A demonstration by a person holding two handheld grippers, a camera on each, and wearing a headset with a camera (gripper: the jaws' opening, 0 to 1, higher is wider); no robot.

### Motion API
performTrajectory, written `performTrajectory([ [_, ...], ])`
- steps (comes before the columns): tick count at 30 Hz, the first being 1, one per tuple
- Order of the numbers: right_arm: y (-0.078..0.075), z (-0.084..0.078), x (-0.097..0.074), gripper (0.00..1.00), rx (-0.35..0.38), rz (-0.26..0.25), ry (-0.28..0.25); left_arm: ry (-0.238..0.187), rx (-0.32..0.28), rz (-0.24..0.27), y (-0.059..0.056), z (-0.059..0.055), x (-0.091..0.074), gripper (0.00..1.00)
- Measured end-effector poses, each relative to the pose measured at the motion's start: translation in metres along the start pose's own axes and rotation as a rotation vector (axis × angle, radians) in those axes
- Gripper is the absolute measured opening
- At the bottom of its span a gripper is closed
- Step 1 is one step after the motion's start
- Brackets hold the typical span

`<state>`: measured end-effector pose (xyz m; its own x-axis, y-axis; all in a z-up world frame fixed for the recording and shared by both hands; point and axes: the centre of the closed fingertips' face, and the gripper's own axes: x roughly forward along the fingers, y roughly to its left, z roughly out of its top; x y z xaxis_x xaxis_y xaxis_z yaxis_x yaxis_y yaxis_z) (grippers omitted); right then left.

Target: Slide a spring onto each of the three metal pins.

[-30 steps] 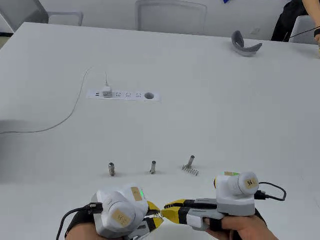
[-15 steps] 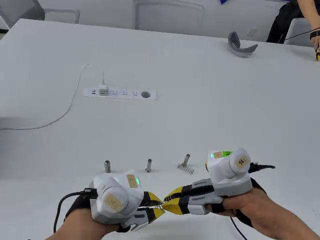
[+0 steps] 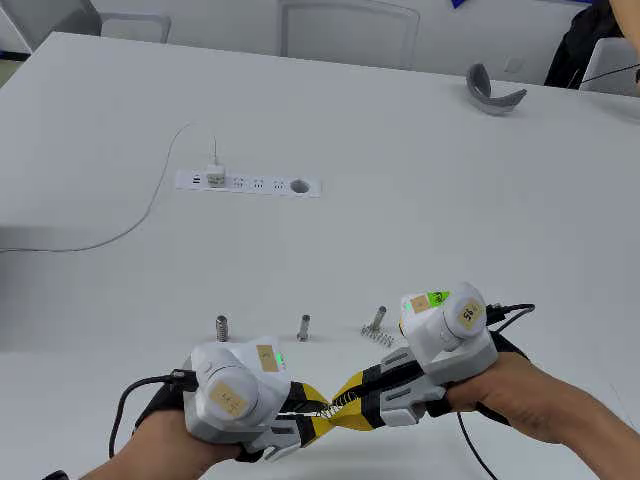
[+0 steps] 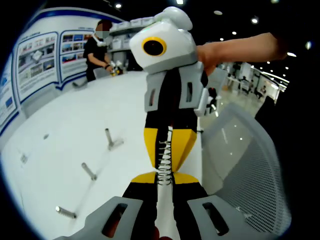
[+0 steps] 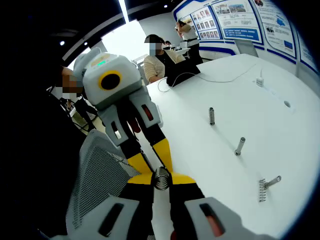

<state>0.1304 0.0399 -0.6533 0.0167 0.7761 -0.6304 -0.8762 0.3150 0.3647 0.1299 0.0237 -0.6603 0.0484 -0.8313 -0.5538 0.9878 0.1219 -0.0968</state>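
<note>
Three small metal pins stand in a row on the white table [image 3: 450, 200]. The left pin [image 3: 222, 327] wears a spring. The middle pin [image 3: 303, 326] is bare. Leaning over, the right pin [image 3: 377, 319] has a loose spring [image 3: 376, 337] lying at its base. Low in the head view my left gripper [image 3: 308, 414] and right gripper [image 3: 352, 398] meet tip to tip. Each is shut on one end of a thin spring [image 4: 164, 159], which stretches between the yellow tips. The right gripper view shows that spring [image 5: 160, 178] end-on in its jaws.
A white power strip [image 3: 247, 184] with a plug and a cable lies at mid-table. A grey curved object [image 3: 493, 88] rests at the far right, and chairs stand behind the far edge. A mesh chair [image 4: 245, 165] is close by the table's near side.
My right gripper has tilted and lifted a little. The spring now shows drawn out between the two sets of tips. The pins have not moved.
</note>
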Motion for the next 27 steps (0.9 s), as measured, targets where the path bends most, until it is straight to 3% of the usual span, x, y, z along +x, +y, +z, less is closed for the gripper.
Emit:
performTrajectory([
  [6,0.005,-0.0004,0.0034,0.13,-0.007,0.021,-0.007,0.011,0.011,-0.028,-0.0038,-0.0034,-0.0023,0.1],
  [12,0.0054,-0.0012,0.0035,0.12,-0.022,0.007,0.001,0.007,0.021,-0.032,-0.0046,-0.0042,-0.0009,0.1],
  [22,0.0013,0.0003,-0.001,0.12,-0.01,-0.029,-0.012,-0.034,-0.055,-0.007,0.0011,-0.0029,-0.0015,0.12],
  [27,-0.0006,-0.0005,-0.0046,0.12,0.0,-0.043,-0.021,-0.03,-0.076,0.01,0.0035,-0.0098,-0.0042,0.13],
])
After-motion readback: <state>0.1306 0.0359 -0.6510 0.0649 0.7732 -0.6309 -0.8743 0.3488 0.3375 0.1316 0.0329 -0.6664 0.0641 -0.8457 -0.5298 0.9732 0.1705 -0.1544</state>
